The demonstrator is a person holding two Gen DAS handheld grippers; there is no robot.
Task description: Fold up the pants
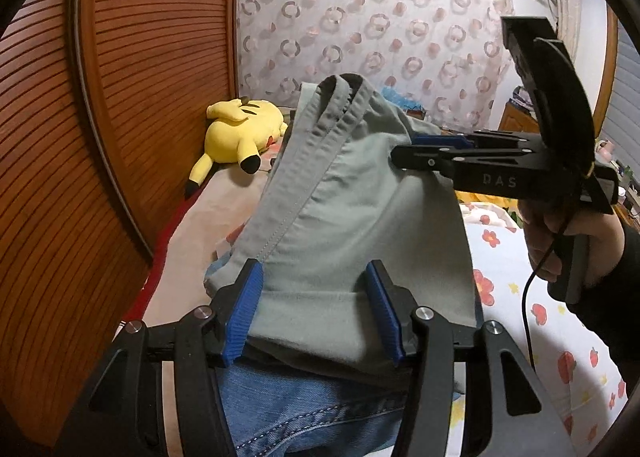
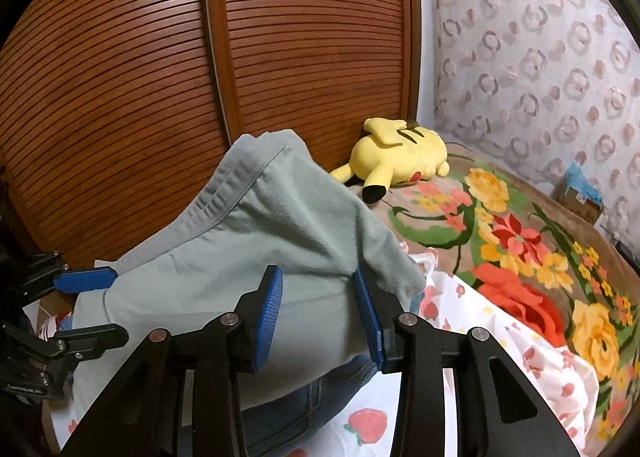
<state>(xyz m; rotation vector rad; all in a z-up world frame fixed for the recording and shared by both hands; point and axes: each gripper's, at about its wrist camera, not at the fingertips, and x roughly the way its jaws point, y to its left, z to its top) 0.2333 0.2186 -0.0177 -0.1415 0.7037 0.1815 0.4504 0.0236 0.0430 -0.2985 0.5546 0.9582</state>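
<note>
A: Left gripper (image 1: 316, 309)?

B: Jaws apart, blue pads clear of the cloth. The grey-green pants (image 1: 352, 217) sit between them, folded edge nearest, resting on a pair of jeans (image 1: 304, 413) just below the gripper.

A: Right gripper (image 2: 318, 311)?

B: Also parted, narrower gap. The same pants bunch between its pads; whether the pads press on them, can't tell. The pants hump up beyond both grippers, hem at the top.

A: Past that?

B: Bed (image 2: 532, 361) with strawberry sheet to the right of the grippers, floral blanket (image 2: 520, 241) further out, yellow plush toy (image 2: 400, 157) beyond against the wooden slatted wardrobe (image 2: 312, 37).
</note>
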